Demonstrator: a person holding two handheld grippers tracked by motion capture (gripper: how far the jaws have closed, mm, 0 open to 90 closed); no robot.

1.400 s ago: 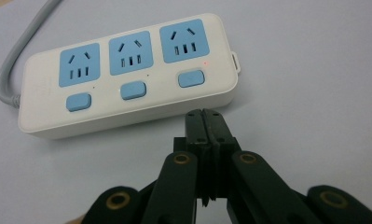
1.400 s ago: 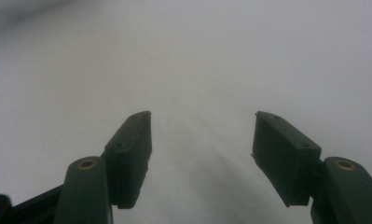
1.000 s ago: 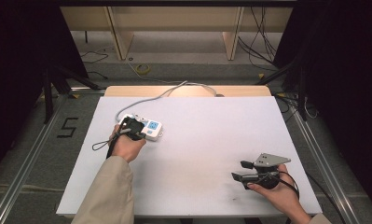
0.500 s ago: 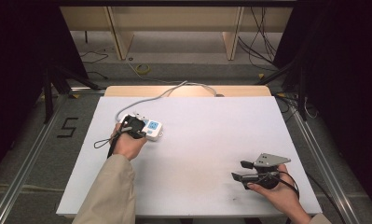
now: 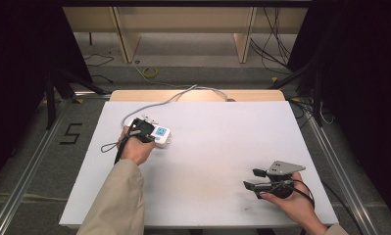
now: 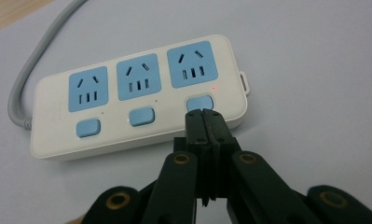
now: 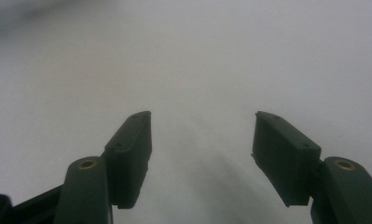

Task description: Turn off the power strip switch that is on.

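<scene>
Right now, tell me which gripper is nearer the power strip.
Left. The left gripper has its jaws shut, their tips at the switch under one end socket of the power strip. The right gripper sits far across the white table, jaws open.

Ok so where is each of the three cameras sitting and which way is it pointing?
High view: above the person's side, looking forward and down on the white table; both forearms and hands enter from below.
Left gripper view: rides the left claw, shut, tips at the power strip by its rightmost switch.
Right gripper view: rides the open right claw, facing bare table.
Shared: high and left gripper views both show the power strip.
</scene>
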